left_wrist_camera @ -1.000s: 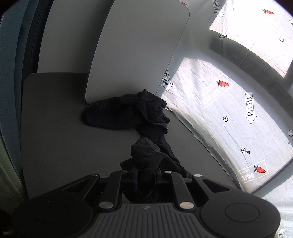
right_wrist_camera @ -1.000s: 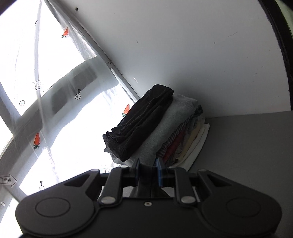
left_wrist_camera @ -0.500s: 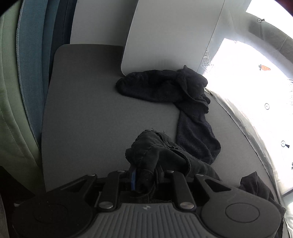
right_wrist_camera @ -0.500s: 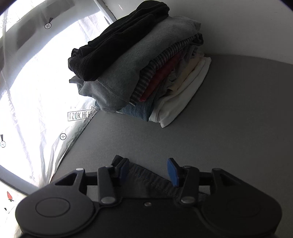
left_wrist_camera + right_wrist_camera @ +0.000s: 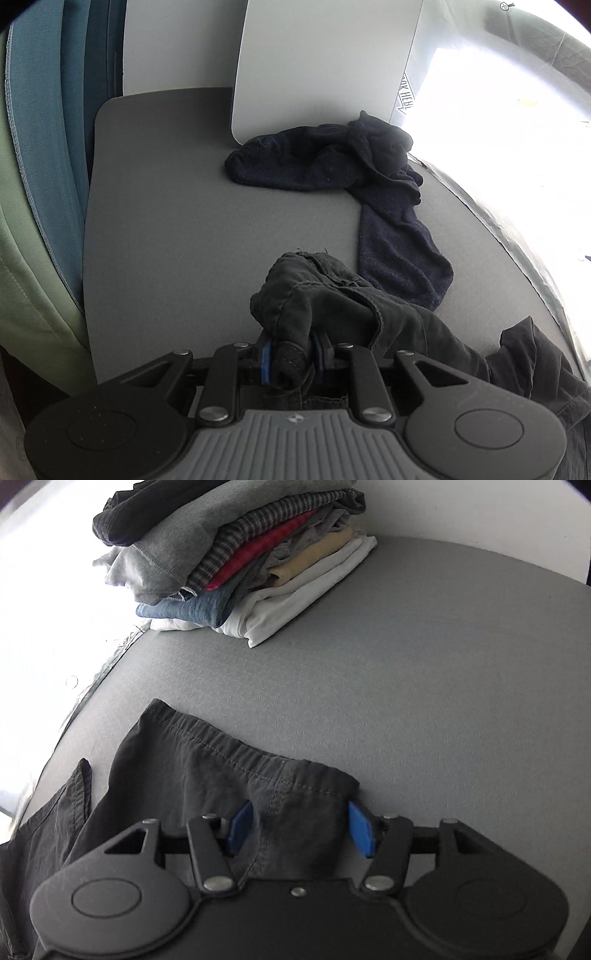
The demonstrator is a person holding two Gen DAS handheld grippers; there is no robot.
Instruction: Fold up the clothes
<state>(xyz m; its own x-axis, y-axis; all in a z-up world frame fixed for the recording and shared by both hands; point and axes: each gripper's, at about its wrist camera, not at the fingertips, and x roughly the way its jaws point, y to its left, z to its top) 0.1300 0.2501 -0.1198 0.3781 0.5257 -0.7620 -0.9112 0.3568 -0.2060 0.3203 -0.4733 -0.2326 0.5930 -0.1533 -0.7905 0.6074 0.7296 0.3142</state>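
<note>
Your left claw (image 5: 291, 350) pinches the dark grey cloth shorts (image 5: 332, 295). Your right claw (image 5: 299, 827) is apart, closing, holding nothing, so that waistband (image 5: 236, 746) may slip crooked.

A home laundry corner: a tall stack of folded mixed-colour clothes (image 5: 236, 557) sits on a grey felt-covered table (image 5: 424, 686) beside a sunlit window

My left gripper (image 5: 291, 352) pitched down toward 12 o'clock, jaws eased slightly wider, pads still pinching dark cloth; my right gripper (image 5: 301, 821) likewise pitched, jaws just narrowing, pads apart
</note>
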